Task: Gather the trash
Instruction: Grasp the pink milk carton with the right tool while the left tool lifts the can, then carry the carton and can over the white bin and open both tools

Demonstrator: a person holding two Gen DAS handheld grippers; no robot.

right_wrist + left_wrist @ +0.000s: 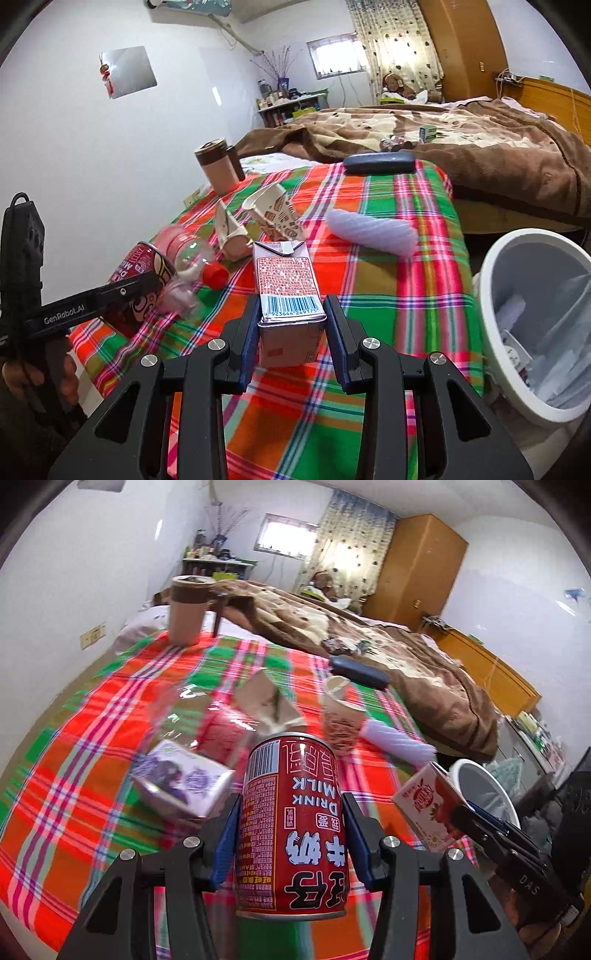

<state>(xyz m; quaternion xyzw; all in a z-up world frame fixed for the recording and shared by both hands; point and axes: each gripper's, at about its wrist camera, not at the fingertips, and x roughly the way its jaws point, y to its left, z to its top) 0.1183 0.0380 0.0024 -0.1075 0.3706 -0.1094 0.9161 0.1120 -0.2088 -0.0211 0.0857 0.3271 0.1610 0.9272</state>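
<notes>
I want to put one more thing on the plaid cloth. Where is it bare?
The plaid cloth is bare between the ribbed white roll and the white bin, and along the near edge. It is crowded around the clear bottle and paper cup.

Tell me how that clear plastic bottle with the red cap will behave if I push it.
The clear bottle lies on its side on the plaid cloth, so it will probably roll. It looks empty and partly crumpled, so likely light and squashy under a tool.
</notes>
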